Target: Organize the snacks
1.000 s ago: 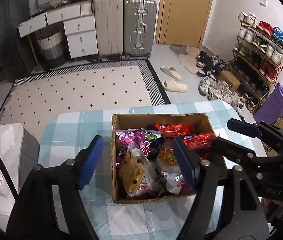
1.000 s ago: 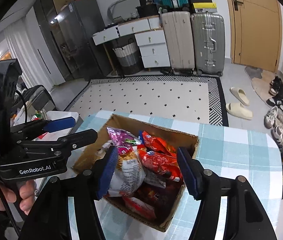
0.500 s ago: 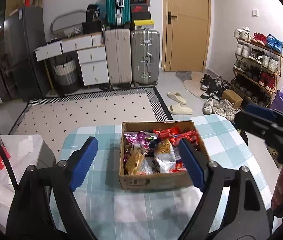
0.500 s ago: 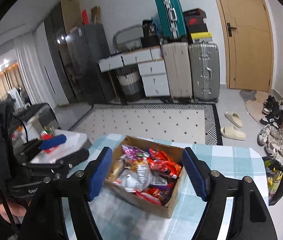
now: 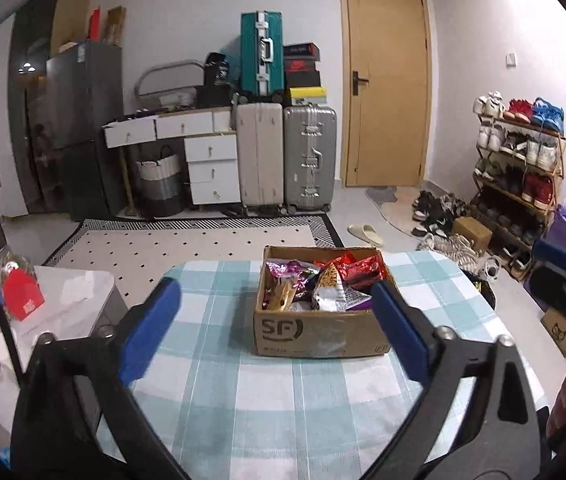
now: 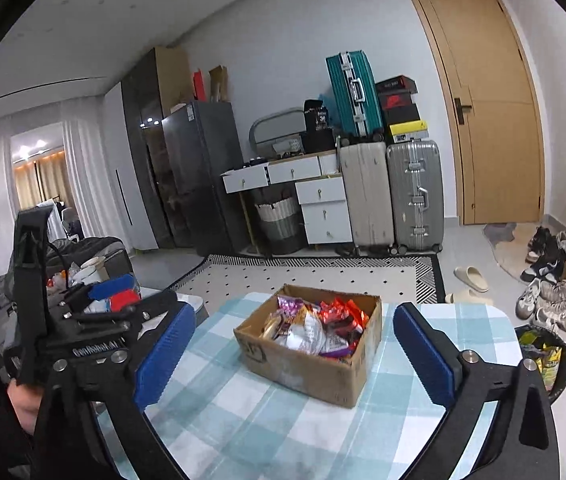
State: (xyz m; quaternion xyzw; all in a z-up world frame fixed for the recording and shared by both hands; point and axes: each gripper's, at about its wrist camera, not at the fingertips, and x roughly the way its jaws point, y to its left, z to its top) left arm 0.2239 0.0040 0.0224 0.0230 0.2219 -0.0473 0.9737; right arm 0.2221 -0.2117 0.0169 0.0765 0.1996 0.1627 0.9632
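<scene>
The left gripper [image 5: 275, 328] stands wide open with nothing between its blue pads, held back over the near edge of the table [image 5: 211, 360]. The right gripper [image 6: 295, 348] is just as wide and just as empty, and hangs over the table's near edge too, toward the right. From the right wrist view the left tool shows at the table's left edge, gripped in a hand [image 6: 23, 404]. Both point at the box [image 5: 319, 332], which frames it between the fingers of each; that looks like a stand-off pose for looking rather than for reaching.

The box sits on the checked cloth toward the far edge of the table. The snacks [image 5: 323, 284] lie inside it in a loose heap of purple, red and silver packets. None lies on the cloth. Snacks gathered in a box would suit a finished tidy or a jumble waiting to be sorted.
</scene>
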